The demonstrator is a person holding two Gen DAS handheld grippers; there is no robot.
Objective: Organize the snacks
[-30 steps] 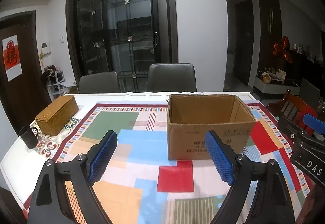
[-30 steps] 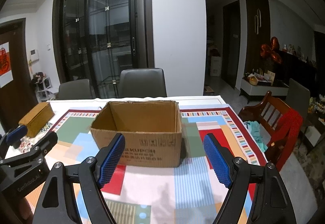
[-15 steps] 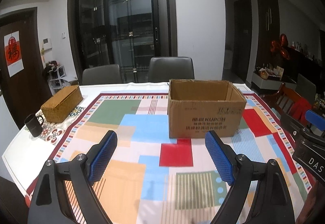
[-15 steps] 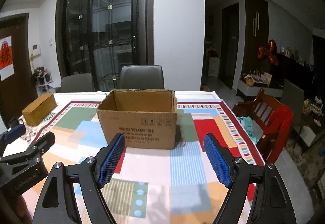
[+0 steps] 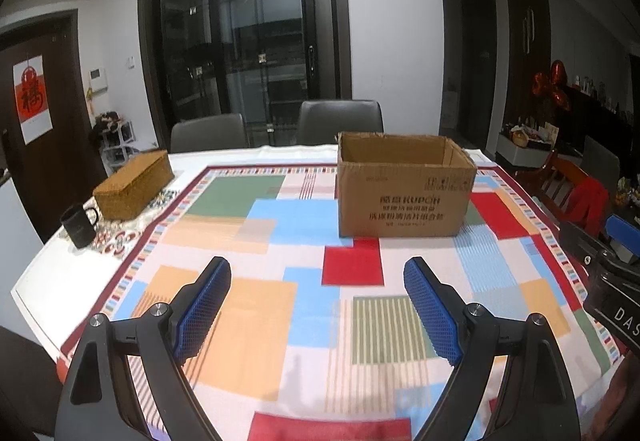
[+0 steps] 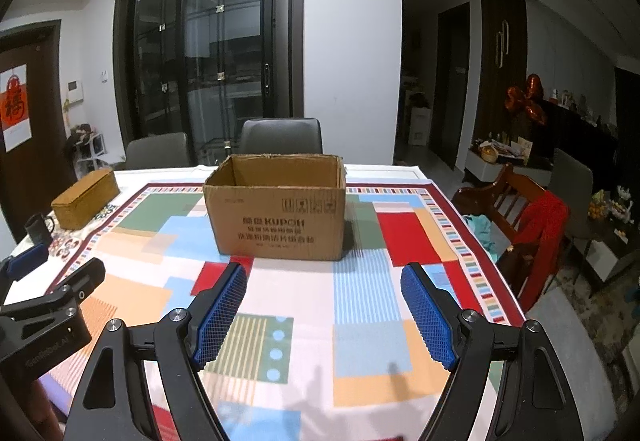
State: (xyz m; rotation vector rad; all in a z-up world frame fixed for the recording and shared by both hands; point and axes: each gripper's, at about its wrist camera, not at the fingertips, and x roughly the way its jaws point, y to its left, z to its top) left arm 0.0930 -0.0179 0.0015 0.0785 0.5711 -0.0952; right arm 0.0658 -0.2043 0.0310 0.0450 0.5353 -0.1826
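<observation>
A dining table (image 5: 36, 281) covered by a tablecloth (image 5: 260, 301) of coloured blocks fills both views. On it stands an open cardboard box (image 5: 406, 197), printed with dark lettering that is too soft to read in full. Only the upper inside walls of the box show; its floor is hidden, so I cannot tell whether any snacks lie inside, and none show on the cloth.

The left gripper (image 5: 316, 311) hangs over the near part of the table with its blue-padded jaws spread wide and nothing between them, the box well ahead and a little to the right. The right gripper (image 6: 322, 315) is likewise wide open and empty, the box straight ahead of it. Each gripper shows only partly in the other's view, cut off at the frame edge.

Near the table's far left corner sits a closed woven box (image 5: 134, 185), with a black mug (image 5: 79, 227) just in front of it. Two dark chairs (image 5: 340, 121) stand behind the table before glass doors (image 5: 248, 37). A wooden chair (image 6: 516, 209) with a red garment (image 6: 542, 237) draped over it stands to the right, partly hidden by the table edge.
</observation>
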